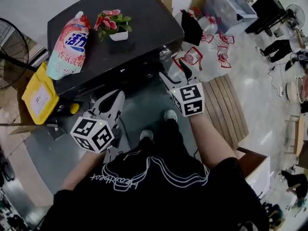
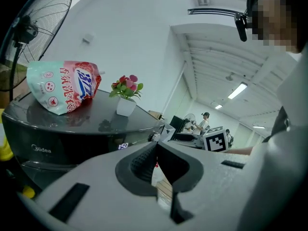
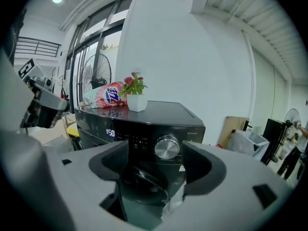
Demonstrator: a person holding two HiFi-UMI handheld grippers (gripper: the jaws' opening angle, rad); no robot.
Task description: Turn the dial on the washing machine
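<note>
Dial (image 3: pixel 167 147) sits on the washer's (image 3: pixel 159 110) front panel, straight ahead of the nearer right hand-held gripper (image 3: pixel 156 163), whose jaws stand apart, empty; left hand-held gripper (image 2: pixel 156 150) is closed, farther off

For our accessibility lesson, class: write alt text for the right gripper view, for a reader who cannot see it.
The right gripper, grey jaws open and empty, frames the silver dial of a black washing machine just ahead. On the machine's top sit a small potted plant and a pink detergent pouch.
</note>
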